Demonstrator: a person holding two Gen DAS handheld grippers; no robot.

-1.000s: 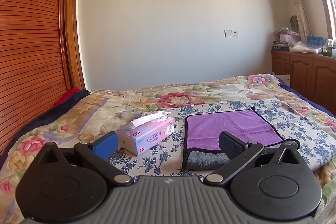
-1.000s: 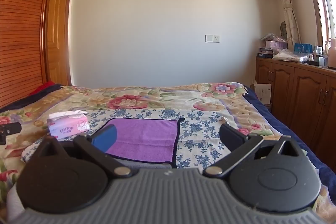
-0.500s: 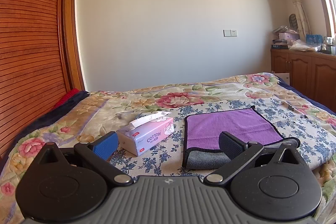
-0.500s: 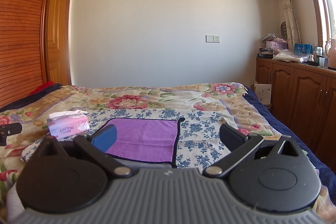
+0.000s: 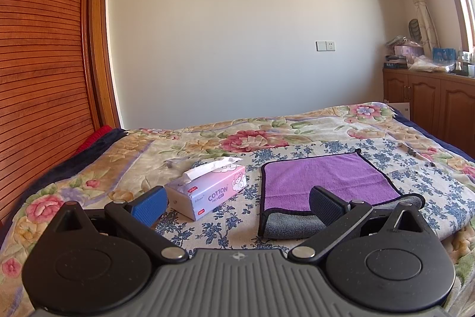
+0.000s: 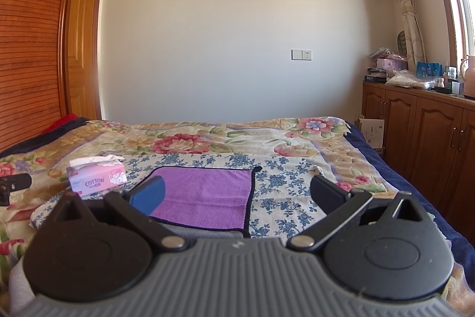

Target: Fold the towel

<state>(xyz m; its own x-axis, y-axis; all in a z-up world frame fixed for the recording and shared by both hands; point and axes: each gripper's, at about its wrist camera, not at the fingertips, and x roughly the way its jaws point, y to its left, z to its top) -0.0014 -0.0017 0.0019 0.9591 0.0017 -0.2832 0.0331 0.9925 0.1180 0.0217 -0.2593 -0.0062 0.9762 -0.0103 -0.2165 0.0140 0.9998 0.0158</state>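
Note:
A purple towel (image 5: 326, 178) with a dark border lies flat on a blue-flowered cloth on the bed, its grey underside turned up along the near edge. It also shows in the right wrist view (image 6: 204, 195). My left gripper (image 5: 237, 205) is open and empty, held above the bed in front of the towel's near left corner. My right gripper (image 6: 237, 196) is open and empty, held in front of the towel's near right part.
A pink tissue box (image 5: 207, 192) stands left of the towel; it also shows in the right wrist view (image 6: 96, 178). The floral bedspread (image 5: 252, 135) stretches behind. Wooden cabinets (image 6: 430, 132) line the right wall and a slatted wooden wardrobe (image 5: 38, 64) the left.
The left gripper has drifted slightly; the towel and tissue box lie as before. Both grippers stay open.

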